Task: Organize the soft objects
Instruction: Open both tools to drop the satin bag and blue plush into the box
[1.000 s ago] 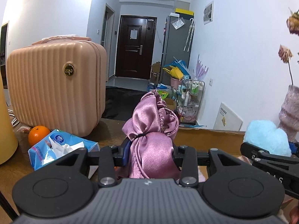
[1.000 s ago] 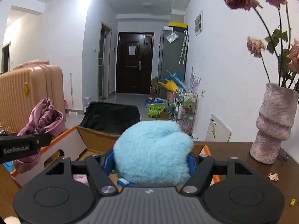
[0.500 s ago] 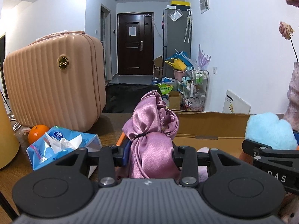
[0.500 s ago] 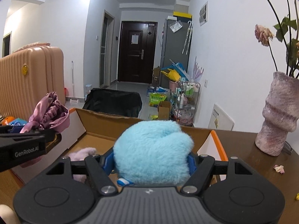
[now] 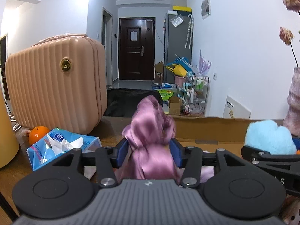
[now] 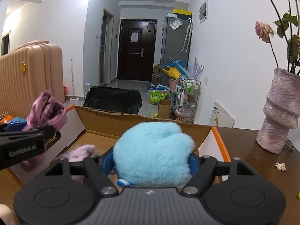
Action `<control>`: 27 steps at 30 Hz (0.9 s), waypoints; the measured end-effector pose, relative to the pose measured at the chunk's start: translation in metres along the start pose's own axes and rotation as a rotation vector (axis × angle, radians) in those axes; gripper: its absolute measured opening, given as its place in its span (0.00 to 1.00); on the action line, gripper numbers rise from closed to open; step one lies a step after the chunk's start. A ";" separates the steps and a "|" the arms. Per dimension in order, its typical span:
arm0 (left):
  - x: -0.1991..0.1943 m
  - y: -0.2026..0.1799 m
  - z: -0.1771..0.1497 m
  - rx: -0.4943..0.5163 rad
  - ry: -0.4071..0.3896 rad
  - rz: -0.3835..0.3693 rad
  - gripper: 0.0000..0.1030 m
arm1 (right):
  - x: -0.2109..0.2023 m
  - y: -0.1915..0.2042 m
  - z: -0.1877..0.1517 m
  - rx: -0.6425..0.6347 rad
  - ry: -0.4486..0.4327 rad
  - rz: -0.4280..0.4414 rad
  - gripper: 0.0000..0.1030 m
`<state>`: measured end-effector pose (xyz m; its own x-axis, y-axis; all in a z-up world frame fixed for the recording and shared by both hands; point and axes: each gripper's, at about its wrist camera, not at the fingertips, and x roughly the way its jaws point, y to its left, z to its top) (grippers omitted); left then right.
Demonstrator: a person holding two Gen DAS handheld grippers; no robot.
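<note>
Gripping blurred satin cloth [image 5: 150, 142], blue plush [image 6: 152, 151]

- A dark brown wooden table [image 6: 262, 170] carries everything.
- An open cardboard box [image 6: 105, 120] sits on it, centre.
- A ribbed pink suitcase [image 5: 54, 86] stands upright at the left.
- An orange [image 5: 38, 133] lies by the suitcase's base, just beside a blue tissue pack [image 5: 61, 146].
- A textured pink vase [image 6: 279, 112] stands right of the box.
- A fallen petal [image 6: 280, 166] lies near the vase.
</note>
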<state>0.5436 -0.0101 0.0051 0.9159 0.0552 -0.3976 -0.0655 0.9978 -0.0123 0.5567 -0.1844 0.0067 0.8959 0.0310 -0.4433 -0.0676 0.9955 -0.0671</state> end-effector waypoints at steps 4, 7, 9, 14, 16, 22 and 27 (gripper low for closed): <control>-0.008 0.003 0.003 -0.023 -0.044 0.013 0.85 | -0.004 -0.003 0.001 0.016 -0.023 -0.007 0.87; -0.015 0.004 0.004 -0.039 -0.089 0.038 1.00 | -0.008 -0.005 0.002 0.035 -0.048 -0.015 1.00; -0.019 0.005 0.005 -0.051 -0.110 0.060 1.00 | -0.010 -0.006 0.002 0.044 -0.058 -0.012 1.00; -0.017 0.009 0.007 -0.063 -0.093 0.056 1.00 | -0.009 -0.005 0.002 0.036 -0.056 -0.013 1.00; -0.017 0.010 0.008 -0.066 -0.089 0.059 1.00 | -0.009 -0.005 0.003 0.035 -0.058 -0.012 1.00; -0.016 0.012 0.007 -0.075 -0.071 0.063 1.00 | -0.010 -0.005 0.003 0.033 -0.062 -0.015 1.00; -0.022 0.019 0.011 -0.102 -0.068 0.054 1.00 | -0.023 -0.009 0.009 0.048 -0.079 -0.005 1.00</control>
<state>0.5266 0.0077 0.0242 0.9343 0.1149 -0.3374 -0.1525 0.9845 -0.0871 0.5405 -0.1928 0.0254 0.9282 0.0308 -0.3708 -0.0435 0.9987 -0.0259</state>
